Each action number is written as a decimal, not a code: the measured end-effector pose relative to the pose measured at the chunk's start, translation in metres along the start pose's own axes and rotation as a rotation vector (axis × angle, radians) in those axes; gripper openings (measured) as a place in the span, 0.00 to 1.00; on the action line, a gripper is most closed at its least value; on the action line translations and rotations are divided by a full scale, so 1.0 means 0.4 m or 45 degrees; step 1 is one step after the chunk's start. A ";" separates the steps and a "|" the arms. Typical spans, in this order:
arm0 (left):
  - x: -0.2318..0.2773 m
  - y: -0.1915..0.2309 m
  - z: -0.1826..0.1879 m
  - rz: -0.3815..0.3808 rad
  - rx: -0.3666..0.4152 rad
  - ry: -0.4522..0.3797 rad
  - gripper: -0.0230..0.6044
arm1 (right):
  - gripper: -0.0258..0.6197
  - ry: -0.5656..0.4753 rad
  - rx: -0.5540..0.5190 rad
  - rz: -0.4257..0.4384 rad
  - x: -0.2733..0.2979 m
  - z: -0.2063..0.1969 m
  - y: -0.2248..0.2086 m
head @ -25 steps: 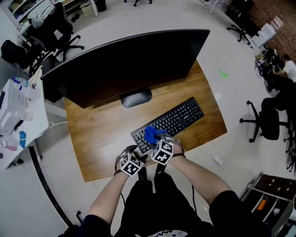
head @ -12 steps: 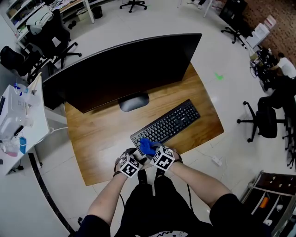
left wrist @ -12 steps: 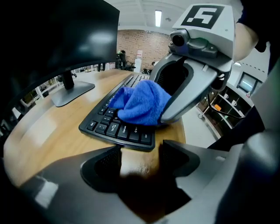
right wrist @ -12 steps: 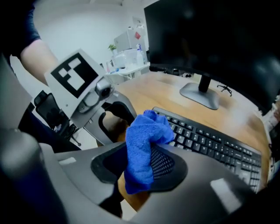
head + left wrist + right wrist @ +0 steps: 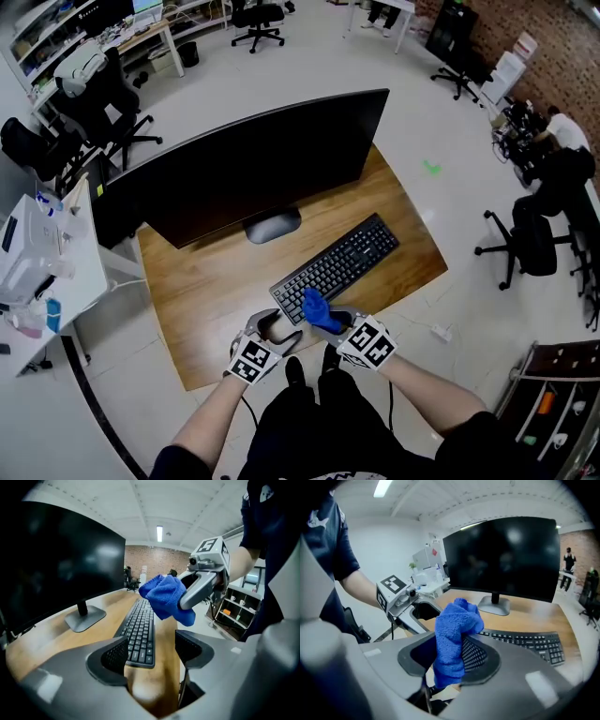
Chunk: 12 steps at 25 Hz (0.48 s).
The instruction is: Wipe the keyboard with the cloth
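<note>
A black keyboard [image 5: 335, 266] lies slantwise on the wooden desk [image 5: 211, 281], in front of the monitor. My right gripper [image 5: 449, 660] is shut on a bunched blue cloth [image 5: 454, 635], lifted just off the keyboard's near-left end; the cloth [image 5: 320, 310] shows in the head view and the cloth [image 5: 167, 597] in the left gripper view too. My left gripper [image 5: 151, 652] is open and holds nothing, by the desk's front edge, pointing along the keyboard [image 5: 138, 630]. In the head view the left gripper [image 5: 273, 330] sits just left of the right gripper [image 5: 330, 322].
A large dark curved monitor [image 5: 246, 167] on a round foot [image 5: 272, 224] stands behind the keyboard. A white side table [image 5: 42, 258] with small items is at the left. Office chairs [image 5: 532, 239] stand on the floor around the desk.
The right gripper has drawn the cloth back off the keyboard's near end toward the desk's front edge and lifted it. The left gripper stays near the edge, open.
</note>
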<state>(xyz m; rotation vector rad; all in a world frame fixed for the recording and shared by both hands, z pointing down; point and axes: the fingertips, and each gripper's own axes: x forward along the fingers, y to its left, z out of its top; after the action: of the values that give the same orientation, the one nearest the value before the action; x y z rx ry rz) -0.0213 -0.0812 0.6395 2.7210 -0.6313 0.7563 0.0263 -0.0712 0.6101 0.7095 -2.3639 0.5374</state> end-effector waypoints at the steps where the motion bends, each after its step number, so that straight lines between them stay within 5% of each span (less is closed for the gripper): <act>1: -0.024 -0.014 0.019 -0.015 -0.002 -0.044 0.52 | 0.26 -0.029 0.027 -0.002 -0.016 0.011 0.019; 12: -0.224 -0.187 0.104 -0.129 -0.016 -0.301 0.52 | 0.26 -0.398 0.418 0.014 -0.212 0.085 0.243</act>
<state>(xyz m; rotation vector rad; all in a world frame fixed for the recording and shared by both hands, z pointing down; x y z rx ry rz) -0.0377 0.0004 0.5477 2.8297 -0.5382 0.4093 0.0104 0.0162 0.5106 0.9886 -2.5958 0.8890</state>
